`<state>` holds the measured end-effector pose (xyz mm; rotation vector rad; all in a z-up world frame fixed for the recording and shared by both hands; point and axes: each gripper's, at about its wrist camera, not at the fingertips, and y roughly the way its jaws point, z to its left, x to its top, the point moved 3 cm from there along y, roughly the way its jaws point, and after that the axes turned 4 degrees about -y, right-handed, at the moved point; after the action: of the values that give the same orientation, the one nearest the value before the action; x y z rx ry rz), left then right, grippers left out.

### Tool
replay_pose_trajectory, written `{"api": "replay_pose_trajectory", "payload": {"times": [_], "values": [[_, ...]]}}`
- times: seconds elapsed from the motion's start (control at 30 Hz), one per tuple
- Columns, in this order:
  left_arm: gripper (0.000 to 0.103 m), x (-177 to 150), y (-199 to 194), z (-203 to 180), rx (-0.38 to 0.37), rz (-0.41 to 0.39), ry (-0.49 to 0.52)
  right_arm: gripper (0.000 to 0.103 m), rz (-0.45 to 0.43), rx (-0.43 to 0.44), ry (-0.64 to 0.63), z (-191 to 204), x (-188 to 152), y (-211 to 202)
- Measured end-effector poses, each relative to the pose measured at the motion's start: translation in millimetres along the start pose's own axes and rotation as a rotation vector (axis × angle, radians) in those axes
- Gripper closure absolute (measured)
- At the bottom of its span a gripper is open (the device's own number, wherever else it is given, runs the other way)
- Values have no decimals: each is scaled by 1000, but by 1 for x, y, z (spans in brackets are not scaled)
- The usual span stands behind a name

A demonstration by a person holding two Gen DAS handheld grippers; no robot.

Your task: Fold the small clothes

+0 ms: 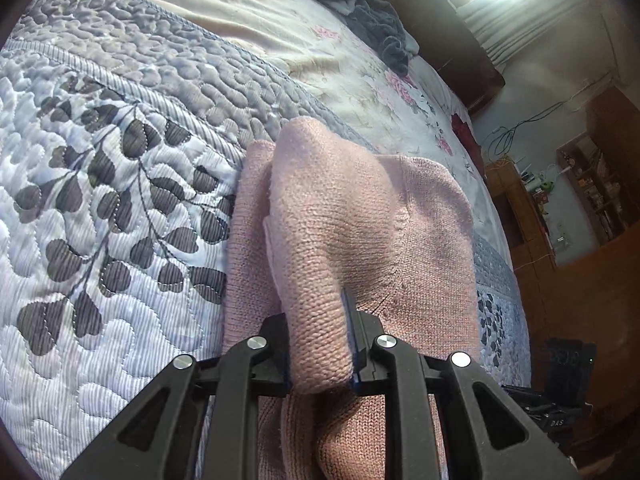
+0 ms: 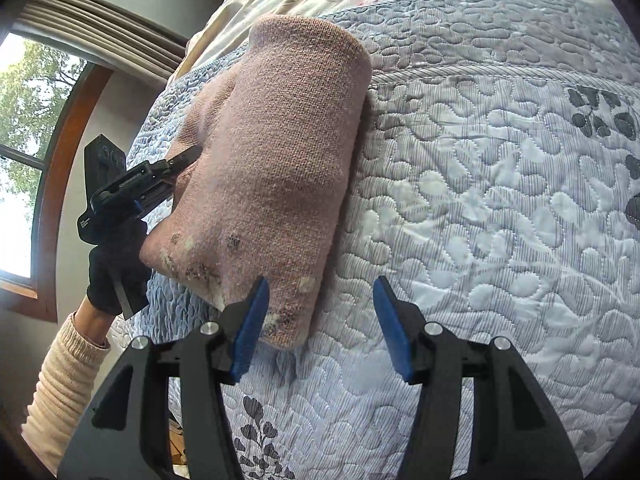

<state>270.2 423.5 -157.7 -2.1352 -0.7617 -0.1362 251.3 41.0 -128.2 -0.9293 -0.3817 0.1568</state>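
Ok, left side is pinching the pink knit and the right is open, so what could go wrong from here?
1. The left hand-held gripper clamps a thick bunched fold of the pink sweater; lifting may drag the layers below and undo the fold.
2. The right hand-held gripper is open with one pad over the hem; closing could snag the quilt.

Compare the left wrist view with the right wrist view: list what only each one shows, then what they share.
Only the left wrist view shows the left gripper close up, shut on a raised fold of the pink knit garment, a dark cloth lying further up the bed, and wooden shelves.

Only the right wrist view shows the right gripper, open and empty beside the garment's edge, the gloved hand holding the other gripper, and a window.

Both show the pink garment and the quilted bedspread.
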Motion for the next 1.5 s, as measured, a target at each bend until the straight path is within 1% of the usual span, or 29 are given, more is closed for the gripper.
{"api": "replay_pose_trajectory", "payload": {"times": [0.07, 0.13, 0.23, 0.27, 0.33, 0.37, 0.4, 0.47, 0.57, 0.63, 0.67, 0.7, 0.73, 0.77, 0.83, 0.9, 0.97, 1.03, 1.07, 1.1, 1.17, 1.23, 1.3, 1.37, 1.43, 1.5], "values": [[80, 0, -4, 2, -14, 11, -29, 48, 8, 0, -2, 5, -1, 4], [79, -1, -16, 4, -3, 6, -40, 47, 14, 4, -4, 8, -3, 6], [74, -15, -43, 1, 24, 14, -22, 45, 5, 24, -3, 14, -6, 6], [73, -23, -54, -2, 12, 15, -13, 43, -1, 31, -1, 16, -7, 5], [66, -40, -72, -8, -15, 17, 4, 42, -8, 46, 7, 19, -7, 7], [60, -49, -79, -11, -21, 21, 12, 42, -8, 54, 11, 19, -8, 8], [58, -57, -83, -14, -27, 27, 20, 41, -8, 59, 16, 19, -10, 9], [56, -70, -84, -17, -22, 54, 34, 41, -6, 63, 24, 21, -11, 13], [55, -81, -74, -17, -28, 106, 10, 41, -2, 68, 34, 23, -15, 15], [58, -84, -66, -17, -27, 123, 8, 41, -1, 66, 37, 23, -17, 15], [74, -85, -63, -17, -12, 123, 15, 40, 0, 64, 40, 24, -16, 17], [87, -86, -61, -15, -13, 123, 18, 40, 1, 65, 46, 23, -17, 18], [89, -86, -61, -12, -21, 115, 9, 39, 1, 74, 55, 23, -17, 19], [94, -86, -63, -8, -32, 97, -6, 38, 2, 87, 66, 22, -18, 20], [95, -87, -68, 2, -35, 73, -28, 38, 15, 106, 84, 22, -21, 26], [95, -90, -70, 10, -26, 64, -36, 38, 40, 94, 86, 22, -23, 36], [96, -93, -72, 14, -23, 63, -34, 38, 67, 111, 103, 22, -26, 48], [96, -94, -72, 14, -20, 60, -23, 48, 84, 141, 121, 22, -28, 55], [96, -94, -72, 13, -13, 58, -11, 66, 88, 165, 118, 23, -28, 56], [96, -94, -72, 13, -5, 55, 2, 73, 80, 158, 114, 24, -28, 54], [96, -94, -70, 12, 5, 58, 16, 81, 69, 155, 118, 25, -25, 48], [96, -95, -66, 12, 26, 60, 38, 83, 53, 159, 115, 22, -28, 41], [95, -98, -59, 13, 55, 63, 72, 84, 59, 116, 80, 25, -31, 42], [95, -100, -52, 18, 61, 71, 65, 84, 75, 91, 71, 22, -36, 49], [95, -101, -49, 22, 52, 70, 52, 84, 93, 93, 95, 16, -38, 56], [95, -101, -49, 21, 57, 71, 63, 84, 98, 108, 112, 12, -38, 59]]}}
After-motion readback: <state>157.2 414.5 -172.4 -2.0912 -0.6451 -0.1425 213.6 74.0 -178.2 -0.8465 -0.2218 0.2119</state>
